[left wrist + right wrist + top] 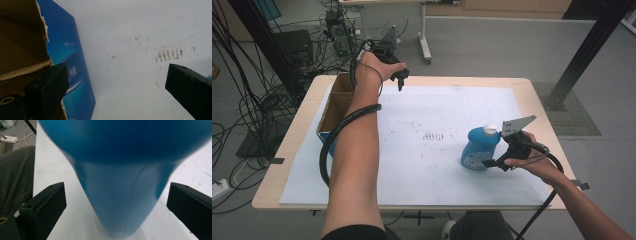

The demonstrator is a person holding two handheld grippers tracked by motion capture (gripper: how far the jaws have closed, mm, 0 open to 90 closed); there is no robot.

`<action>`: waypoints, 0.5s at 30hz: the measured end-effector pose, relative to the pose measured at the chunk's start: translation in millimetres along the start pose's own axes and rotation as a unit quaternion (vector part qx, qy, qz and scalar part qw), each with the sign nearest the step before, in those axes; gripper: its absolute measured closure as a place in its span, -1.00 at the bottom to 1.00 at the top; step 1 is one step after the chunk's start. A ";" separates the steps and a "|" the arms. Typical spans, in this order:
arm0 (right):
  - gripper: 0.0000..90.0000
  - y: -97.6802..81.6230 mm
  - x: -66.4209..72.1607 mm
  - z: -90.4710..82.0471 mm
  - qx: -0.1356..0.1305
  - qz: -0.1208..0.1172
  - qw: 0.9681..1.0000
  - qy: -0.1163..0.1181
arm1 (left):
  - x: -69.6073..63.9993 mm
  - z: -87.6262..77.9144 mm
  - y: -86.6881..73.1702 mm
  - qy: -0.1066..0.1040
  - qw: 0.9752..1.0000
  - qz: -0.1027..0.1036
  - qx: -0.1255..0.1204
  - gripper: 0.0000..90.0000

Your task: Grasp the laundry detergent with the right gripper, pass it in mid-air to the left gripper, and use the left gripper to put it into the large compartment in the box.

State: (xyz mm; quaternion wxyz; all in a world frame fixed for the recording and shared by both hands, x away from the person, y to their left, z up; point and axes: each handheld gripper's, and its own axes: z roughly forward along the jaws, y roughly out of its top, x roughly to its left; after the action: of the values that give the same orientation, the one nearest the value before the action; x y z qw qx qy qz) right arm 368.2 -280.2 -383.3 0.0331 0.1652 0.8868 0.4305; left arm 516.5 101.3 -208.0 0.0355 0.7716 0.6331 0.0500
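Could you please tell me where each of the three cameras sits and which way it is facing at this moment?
High view: fixed above the person's side, facing forward and down on the table; both forearms, left claw and right claw show.
Left gripper view: rides the left claw, looking down at the white mat and the cardboard box; its open jaws show.
Right gripper view: rides the right claw, facing the blue bottle between its open jaws; a trouser leg shows.
Shared: high and right views both show the bottle.
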 end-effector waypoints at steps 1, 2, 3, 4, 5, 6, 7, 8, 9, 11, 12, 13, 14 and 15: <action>-0.95 -0.7 0.0 0.9 -0.002 0.000 1.000 0.001 | -0.1 0.0 0.2 0.000 1.000 0.001 0.000 -0.87; -0.95 -1.8 0.0 2.2 -0.006 0.002 1.000 0.003 | -0.4 0.1 0.3 -0.001 1.000 0.000 0.000 -0.87; -0.95 -2.5 0.2 3.1 -0.008 0.002 1.000 0.003 | -0.6 0.1 0.4 -0.001 1.000 0.001 0.000 -0.87; -0.95 -3.2 0.6 4.1 -0.012 0.003 1.000 0.004 | -0.8 0.0 0.7 0.000 1.000 0.002 0.000 -0.87; -0.95 -3.2 0.8 4.4 -0.015 0.002 1.000 0.004 | -1.1 -0.1 0.9 -0.001 1.000 0.002 0.000 -0.87; -0.95 -3.2 0.8 4.4 -0.015 0.002 1.000 0.004 | -1.4 -0.1 1.1 -0.001 1.000 0.002 -0.001 -0.87; -0.95 -3.1 0.9 4.8 -0.017 0.001 1.000 0.004 | -1.7 -0.3 1.4 -0.001 1.000 0.002 0.000 -0.87; -0.95 -2.8 1.0 4.9 -0.020 0.000 1.000 0.004 | -2.1 -0.3 1.5 -0.002 1.000 0.001 -0.001 -0.87; -0.95 -2.1 1.3 5.0 -0.025 0.002 1.000 0.005 | -2.6 -0.4 2.0 -0.002 1.000 0.004 -0.001 -0.87; -0.95 -1.5 1.8 5.3 -0.029 0.003 1.000 0.004 | -3.0 0.0 2.4 -0.002 1.000 0.004 -0.001 -0.87; -0.95 -1.3 2.2 5.4 -0.030 0.003 1.000 0.004 | -3.0 0.0 2.4 -0.002 1.000 0.004 -0.001 -0.87; -0.95 -1.2 2.4 5.5 -0.032 0.003 0.999 0.004 | -3.1 -0.1 2.6 -0.003 1.000 0.005 0.000 -0.87; -0.95 -1.1 2.6 5.5 -0.033 0.002 0.999 0.004 | -3.6 0.2 2.8 -0.003 1.000 0.004 -0.001 -0.87; -0.95 -1.1 2.6 5.5 -0.033 0.002 0.999 0.004 | -4.0 0.4 3.0 -0.002 1.000 0.004 -0.001 -0.87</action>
State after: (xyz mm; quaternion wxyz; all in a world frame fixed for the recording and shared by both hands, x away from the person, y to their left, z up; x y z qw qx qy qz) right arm 366.5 -275.9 -387.5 0.0340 0.1636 0.8718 0.4604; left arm 518.7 96.8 -208.2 0.0375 0.7745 0.6295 0.0494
